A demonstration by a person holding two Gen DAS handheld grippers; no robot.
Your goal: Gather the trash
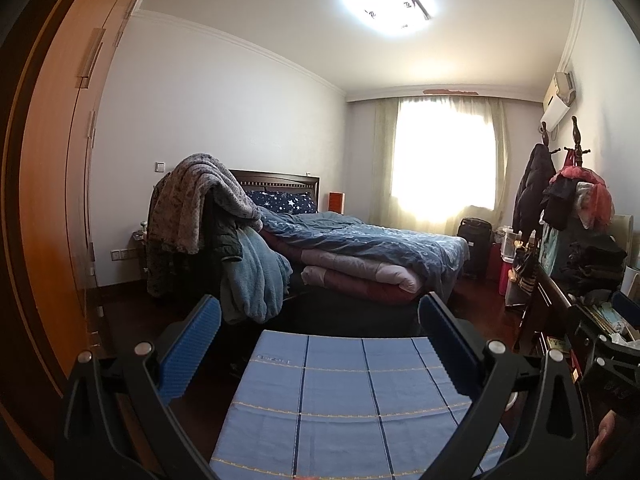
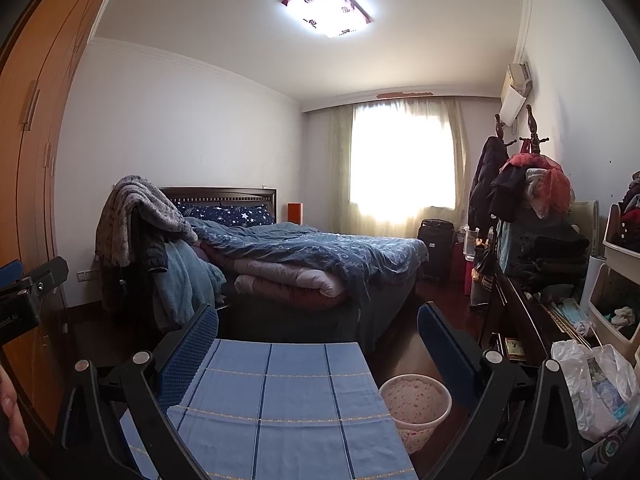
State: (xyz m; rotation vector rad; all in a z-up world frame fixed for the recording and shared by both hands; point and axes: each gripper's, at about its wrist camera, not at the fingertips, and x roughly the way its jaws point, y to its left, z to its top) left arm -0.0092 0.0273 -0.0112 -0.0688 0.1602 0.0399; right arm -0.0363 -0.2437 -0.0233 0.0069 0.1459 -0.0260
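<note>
Trash is what we are after, and nothing that is plainly trash lies between our fingers yet. Both pairs of blue-padded fingers stand wide apart and hold nothing: the left gripper (image 1: 320,322) and the right gripper (image 2: 318,330) both hover level above the blue checked cloth (image 2: 280,392) that covers the desk in front of us, pointing down the room — a ready pose, we judge, with the fingers spread so they can close on whatever we choose first.

Just beyond the right fingers, on the dark floor beside the desk, stands a small pink speckled bin (image 2: 414,398), open at the top and seemingly empty; we take it for the place the trash should go, which would explain why it sits within easy reach. Further right, a crumpled clear plastic bag (image 2: 596,384) with some printed packaging inside rests at the near end of a cluttered dark dresser (image 2: 520,300); that looks like the likeliest trash, though we cannot tell for sure.

Outward from there, the unmade bed (image 1: 360,248) with its blue quilt fills the middle of the room, a coat rack (image 2: 532,168) heavy with clothes stands beyond the dresser, and the curtained window (image 1: 444,160) glares at the far wall.
</note>
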